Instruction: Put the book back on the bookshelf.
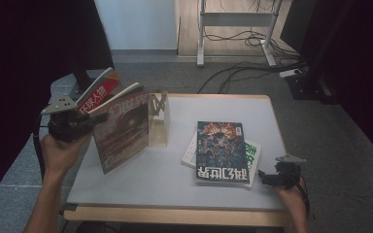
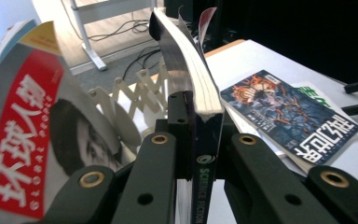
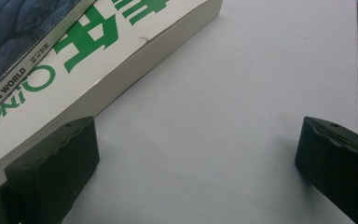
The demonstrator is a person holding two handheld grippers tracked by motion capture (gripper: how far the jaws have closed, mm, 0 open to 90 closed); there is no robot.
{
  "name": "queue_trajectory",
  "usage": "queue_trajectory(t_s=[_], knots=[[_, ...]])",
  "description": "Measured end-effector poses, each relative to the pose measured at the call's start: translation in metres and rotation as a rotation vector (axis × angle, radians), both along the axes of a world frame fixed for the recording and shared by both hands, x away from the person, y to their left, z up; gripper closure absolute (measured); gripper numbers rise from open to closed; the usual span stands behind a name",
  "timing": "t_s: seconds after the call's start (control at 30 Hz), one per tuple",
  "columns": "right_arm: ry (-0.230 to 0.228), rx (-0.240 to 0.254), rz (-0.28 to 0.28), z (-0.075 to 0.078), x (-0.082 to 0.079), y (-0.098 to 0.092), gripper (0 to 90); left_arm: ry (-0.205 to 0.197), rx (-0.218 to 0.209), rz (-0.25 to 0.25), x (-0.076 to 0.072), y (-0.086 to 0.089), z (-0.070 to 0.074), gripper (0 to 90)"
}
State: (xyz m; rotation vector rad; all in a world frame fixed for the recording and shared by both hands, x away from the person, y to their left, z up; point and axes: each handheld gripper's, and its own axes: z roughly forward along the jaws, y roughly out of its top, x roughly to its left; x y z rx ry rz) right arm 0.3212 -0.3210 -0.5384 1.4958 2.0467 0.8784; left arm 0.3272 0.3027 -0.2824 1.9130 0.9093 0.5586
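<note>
Left gripper [image 1: 85,124] at left of frame, jaws clamped on spine of a dark magazine [image 1: 122,128], held upright off the tabletop [image 1: 175,179] beside the rack [image 1: 158,121]. Red magazine [image 1: 98,92] already leaning there. Probably midway: one racked, one in hand, not yet slotted. Still flat at centre right: a magazine [image 1: 222,151] atop a green book [image 1: 254,154]. Right gripper [image 1: 267,178] at lower right, jaws wide apart, empty, beside that stack.
</note>
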Motion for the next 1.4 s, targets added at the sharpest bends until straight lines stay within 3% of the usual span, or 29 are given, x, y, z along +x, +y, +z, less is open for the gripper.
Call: queue_trajectory(t_s=[0.57, 0.83, 1.4], knots=[[-0.001, -0.001, 0.000, 0.000, 0.000, 0.000, 0.0, 0.015, -0.023, 0.104, 0.017, 0.006, -0.018, 84.1], [-0.001, -0.001, 0.000, 0.000, 0.000, 0.000, 0.0, 0.011, -0.015, 0.137, 0.030, 0.003, -0.025, 84.1], [-0.002, 0.000, 0.000, 0.000, 0.000, 0.000, 0.0, -0.015, -0.064, 0.191, 0.060, -0.009, -0.036, 84.0]])
